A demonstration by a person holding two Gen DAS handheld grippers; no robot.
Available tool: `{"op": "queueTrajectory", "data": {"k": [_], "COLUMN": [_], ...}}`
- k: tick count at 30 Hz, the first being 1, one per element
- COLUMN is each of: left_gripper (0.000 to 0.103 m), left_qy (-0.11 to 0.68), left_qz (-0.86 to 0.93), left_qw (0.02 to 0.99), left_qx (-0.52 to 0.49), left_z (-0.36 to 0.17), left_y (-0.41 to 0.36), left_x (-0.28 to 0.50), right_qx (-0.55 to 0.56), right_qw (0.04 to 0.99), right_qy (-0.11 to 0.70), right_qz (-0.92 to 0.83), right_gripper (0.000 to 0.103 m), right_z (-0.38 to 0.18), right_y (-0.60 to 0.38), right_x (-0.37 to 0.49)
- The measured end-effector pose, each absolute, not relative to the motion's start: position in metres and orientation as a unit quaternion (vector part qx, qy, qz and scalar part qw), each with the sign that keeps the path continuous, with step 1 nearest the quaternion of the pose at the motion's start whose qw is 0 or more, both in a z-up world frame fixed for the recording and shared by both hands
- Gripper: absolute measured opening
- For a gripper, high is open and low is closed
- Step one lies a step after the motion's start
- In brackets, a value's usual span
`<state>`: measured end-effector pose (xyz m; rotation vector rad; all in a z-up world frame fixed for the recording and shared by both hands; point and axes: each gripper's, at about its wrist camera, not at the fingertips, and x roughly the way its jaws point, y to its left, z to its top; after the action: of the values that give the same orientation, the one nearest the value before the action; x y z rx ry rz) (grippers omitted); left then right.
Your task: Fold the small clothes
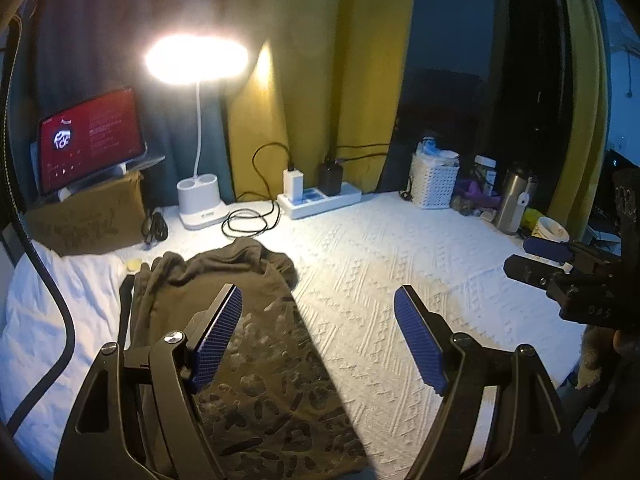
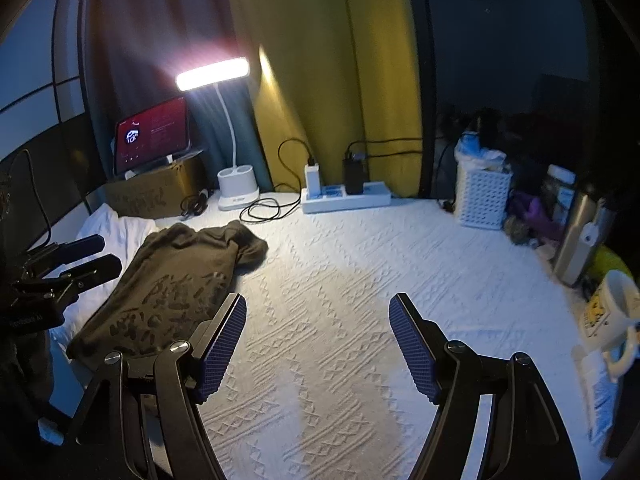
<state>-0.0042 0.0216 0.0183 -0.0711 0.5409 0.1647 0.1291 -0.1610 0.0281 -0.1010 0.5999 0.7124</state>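
While both tools hang above the bed, neither grips anything.

Left gripper (image 1: 318, 340): jaws spread wide, empty, blue pads (image 1: 218, 336) facing each other. It hangs over the right edge of the shirt. From the right wrist view it shows at the far left (image 2: 86, 258), above the white cloth.

Right gripper (image 2: 316, 346): jaws spread wide, empty, over bare bedspread (image 2: 360, 264), well right of the shirt. From the left wrist view it shows at the far right edge (image 1: 538, 258).

Shirt (image 1: 256, 380): dark olive, printed with a mottled pattern, lying lengthwise on the left side of the bed. Its far end is bunched and creased, the near part flatter. Also seen in the right wrist view (image 2: 176, 288).

White cloth (image 1: 60, 308): rumpled, just left of the shirt, touching its edge.

Bedspread: white, with raised zigzag texture, carrying everything listed.

Lamp (image 1: 198, 60): lit, on a curved white neck, with a white two-well base (image 1: 200, 200), behind the shirt.

Tablet (image 1: 90, 140): red screen, propped on a brown box (image 1: 92, 216) at far left.

Power strip (image 1: 320, 198): white, with a white charger and a black adapter plugged in; a black cable (image 1: 250, 220) coils in front of it.

Basket (image 1: 434, 180): white, perforated, at the far right of the bed.

Flask (image 1: 514, 200): steel, right of the basket.

Mug (image 2: 612, 312): white, near the right edge.

Curtain (image 1: 320, 80): yellow, hanging behind the strip.
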Motion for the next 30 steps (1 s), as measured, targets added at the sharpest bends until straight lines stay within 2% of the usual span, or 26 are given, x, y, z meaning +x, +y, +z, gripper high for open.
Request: {"op": "queueTrajectory", "data": {"k": [14, 17, 21, 26, 28, 30], "left_gripper": [0.080, 0.085, 0.086, 0.100, 0.100, 0.101], "left_qy": [0.214, 0.202, 0.189, 0.153, 0.142, 0.131], "left_qz": [0.087, 0.092, 0.099, 0.128, 0.131, 0.134], "left_qw": [0.973, 0.975, 0.977, 0.980, 0.981, 0.982], "left_qx": [0.000, 0.002, 0.004, 0.021, 0.018, 0.015], "left_z": [0.054, 0.060, 0.067, 0.080, 0.086, 0.093], "left_y": [0.000, -0.002, -0.003, -0.006, -0.005, -0.003], "left_x": [-0.027, -0.033, -0.040, -0.053, -0.060, -0.067], "right_qx": [-0.048, -0.045, -0.046, -0.041, -0.037, -0.036], "right_qw": [0.912, 0.916, 0.922, 0.933, 0.938, 0.944], "right_qy": [0.237, 0.218, 0.198, 0.174, 0.164, 0.157], "right_qz": [0.332, 0.335, 0.330, 0.312, 0.302, 0.289], "right_gripper": [0.080, 0.080, 0.081, 0.084, 0.087, 0.094], "right_z": [0.071, 0.081, 0.092, 0.107, 0.114, 0.120], "right_y": [-0.184, -0.189, -0.195, -0.205, -0.211, -0.214], "right_x": [0.099, 0.090, 0.080, 0.067, 0.061, 0.056]}}
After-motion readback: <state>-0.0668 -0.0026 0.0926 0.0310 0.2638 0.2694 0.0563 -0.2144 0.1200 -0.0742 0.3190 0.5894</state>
